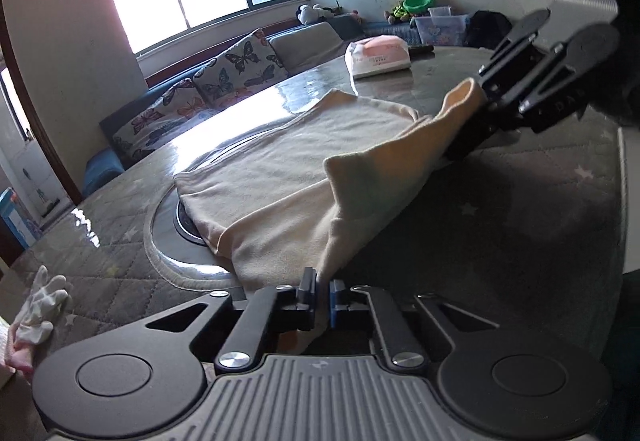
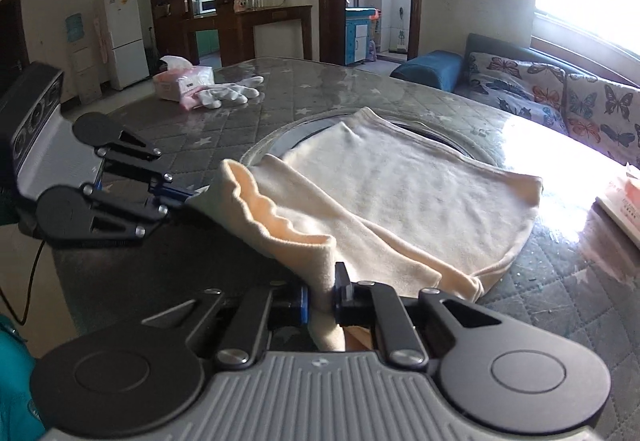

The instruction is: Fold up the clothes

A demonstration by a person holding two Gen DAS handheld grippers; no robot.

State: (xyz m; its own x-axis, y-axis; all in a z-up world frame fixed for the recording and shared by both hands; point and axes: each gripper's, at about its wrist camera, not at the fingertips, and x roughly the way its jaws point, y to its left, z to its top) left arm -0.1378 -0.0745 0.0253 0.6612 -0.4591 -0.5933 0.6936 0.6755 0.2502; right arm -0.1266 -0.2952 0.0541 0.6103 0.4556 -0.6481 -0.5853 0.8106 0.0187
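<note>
— what do my two grippers hold?
— my left gripper [image 1: 323, 295] has its fingers pinching one edge of the cream garment [image 1: 288, 169]; my right gripper [image 2: 320, 295] has its fingers pinching another edge of it.
— where does the garment lie?
— ahead of both pairs of fingers, spread on the quilted tabletop [image 2: 168, 145], its near edge lifted between them. beyond the right fingers, to their left, white gloves [image 2: 230, 91] rest beside a tissue pack [image 2: 182, 81].

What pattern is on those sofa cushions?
Butterflies, dark and orange on a pale ground, on the sofa cushions; clearest in the right wrist view.
</note>
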